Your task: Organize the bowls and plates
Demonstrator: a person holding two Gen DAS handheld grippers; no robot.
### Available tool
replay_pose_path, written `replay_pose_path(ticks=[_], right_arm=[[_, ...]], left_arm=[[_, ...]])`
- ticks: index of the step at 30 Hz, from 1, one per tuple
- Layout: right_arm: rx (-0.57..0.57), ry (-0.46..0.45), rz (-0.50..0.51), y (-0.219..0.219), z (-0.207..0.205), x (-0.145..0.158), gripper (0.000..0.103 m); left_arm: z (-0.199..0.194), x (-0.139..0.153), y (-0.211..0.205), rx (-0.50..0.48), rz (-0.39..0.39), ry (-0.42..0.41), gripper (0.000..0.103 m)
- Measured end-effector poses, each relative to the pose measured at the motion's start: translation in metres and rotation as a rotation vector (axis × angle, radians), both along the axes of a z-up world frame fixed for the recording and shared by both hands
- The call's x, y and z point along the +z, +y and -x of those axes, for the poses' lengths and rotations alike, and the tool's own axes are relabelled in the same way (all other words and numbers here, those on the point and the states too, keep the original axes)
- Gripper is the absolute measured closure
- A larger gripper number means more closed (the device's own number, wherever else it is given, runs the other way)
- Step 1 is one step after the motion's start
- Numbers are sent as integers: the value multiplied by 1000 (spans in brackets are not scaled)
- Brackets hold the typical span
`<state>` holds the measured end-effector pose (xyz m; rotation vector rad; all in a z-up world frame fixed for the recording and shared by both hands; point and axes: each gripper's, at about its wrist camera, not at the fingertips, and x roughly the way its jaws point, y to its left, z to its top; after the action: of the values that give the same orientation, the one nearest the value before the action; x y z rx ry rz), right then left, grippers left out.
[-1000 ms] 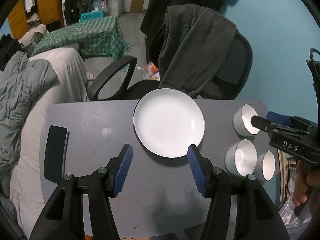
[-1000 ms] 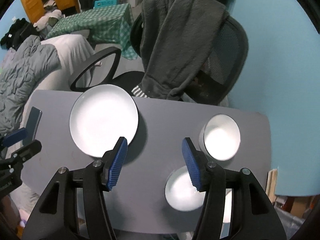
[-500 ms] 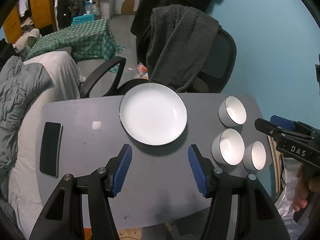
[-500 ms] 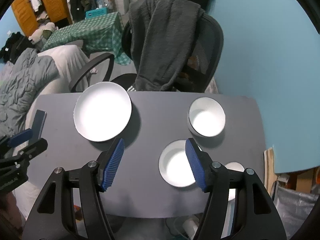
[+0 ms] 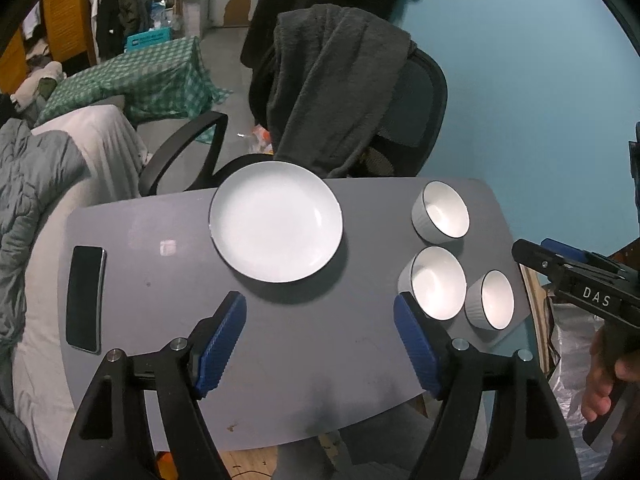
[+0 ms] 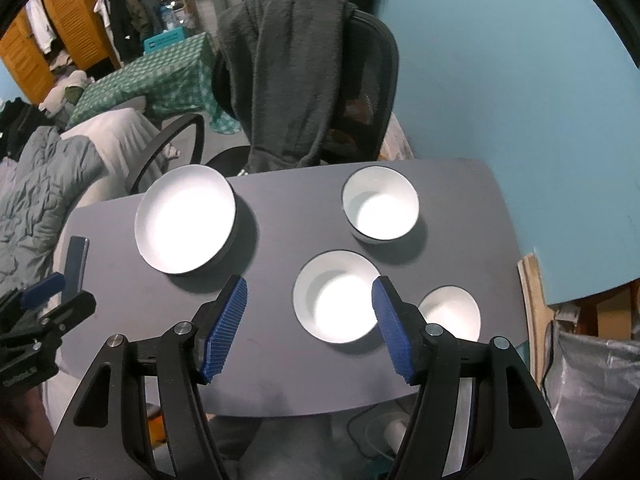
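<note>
1. The round white glazed plate with a thin dark rim (image 5: 276, 222) is lying flat near the far edge of the grey table top (image 5: 304, 344); the three white ribbed bowls are sitting well to its right, the far bowl (image 5: 440, 216) alone, the middle bowl (image 5: 434, 283) and the small near bowl (image 5: 491, 306) just beside each other.
2. All four are looking like ceramic; I am judging them stiff, fairly heavy, slick under the pads and liable to chip if knocked together.
3. The plate is offering only its low rim, so one pad would have to go under the edge and one on top; each bowl is best pinched across its wall, one finger inside, one outside.
4. The left gripper (image 5: 318, 346) is hovering above bare table, jaws wide and holding nothing; its jaws have just been opening further.
5. The right gripper (image 6: 308, 328) is hanging over the middle bowl (image 6: 336, 296), jaws wide and empty, having just been opening too.
6. Compared with a second ago, both cameras are showing more of the table: the plate and bowls are appearing smaller and farther off, and the black phone (image 5: 85, 298) is now wholly in view, so both hands are drawing back and upward.
</note>
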<state>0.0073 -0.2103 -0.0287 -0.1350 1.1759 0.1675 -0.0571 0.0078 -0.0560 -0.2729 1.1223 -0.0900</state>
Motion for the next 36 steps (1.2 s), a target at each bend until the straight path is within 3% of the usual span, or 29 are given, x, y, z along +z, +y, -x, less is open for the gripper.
replay_pose_path(ticks=[16, 27, 36], right_arm=[[-27, 60, -16, -60, -26, -17, 39], [15, 157, -99, -108, -60, -57, 38], [140, 250, -129, -110, -83, -100, 38]], left_arm=[[-36, -18, -52, -23, 20, 69, 25], [-63, -54, -94, -5, 10, 165, 25], [-73, -93, -118, 29, 20, 247, 25]])
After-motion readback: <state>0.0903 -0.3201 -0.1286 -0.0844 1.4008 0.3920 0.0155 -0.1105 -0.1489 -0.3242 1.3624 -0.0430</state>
